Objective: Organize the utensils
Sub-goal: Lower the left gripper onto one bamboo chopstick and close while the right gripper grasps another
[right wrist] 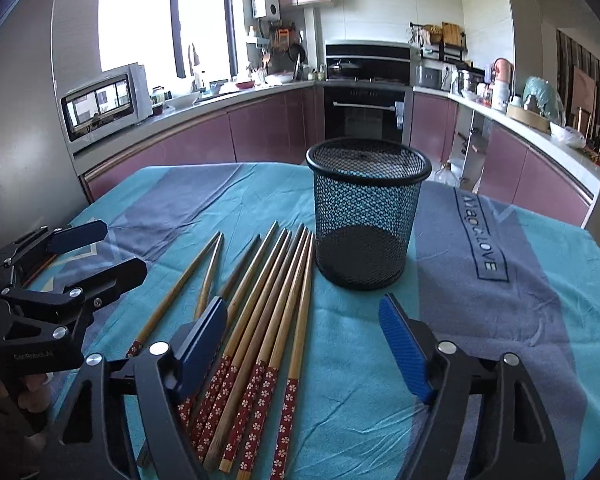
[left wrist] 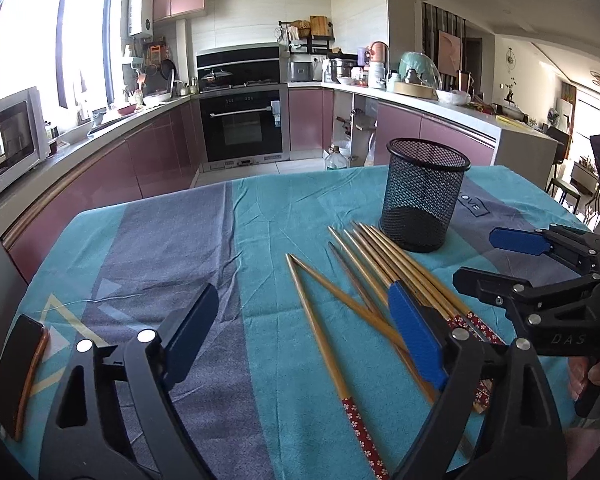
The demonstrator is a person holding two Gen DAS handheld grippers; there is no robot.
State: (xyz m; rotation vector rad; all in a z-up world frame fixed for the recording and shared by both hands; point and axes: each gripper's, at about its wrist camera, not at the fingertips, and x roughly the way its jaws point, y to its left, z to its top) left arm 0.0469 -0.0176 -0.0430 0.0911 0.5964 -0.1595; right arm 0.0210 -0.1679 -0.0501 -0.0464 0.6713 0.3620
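Several bamboo chopsticks (left wrist: 384, 268) with red flowered handles lie loose on the table, tips pointing at a black mesh holder (left wrist: 424, 196). In the right wrist view the chopsticks (right wrist: 268, 312) lie fanned just left of the empty upright holder (right wrist: 366, 212). My left gripper (left wrist: 300, 328) is open and empty, above the cloth left of the chopsticks. My right gripper (right wrist: 304, 332) is open and empty, low over the chopstick handles. Each gripper shows in the other's view: the right gripper (left wrist: 496, 260) at the right edge, the left gripper (right wrist: 96, 248) at the left edge.
A teal and grey cloth (left wrist: 204, 240) covers the table. A dark phone (left wrist: 16, 368) lies near its left edge. Kitchen counters, an oven (left wrist: 244, 124) and a microwave (right wrist: 100, 104) stand beyond the far table edge.
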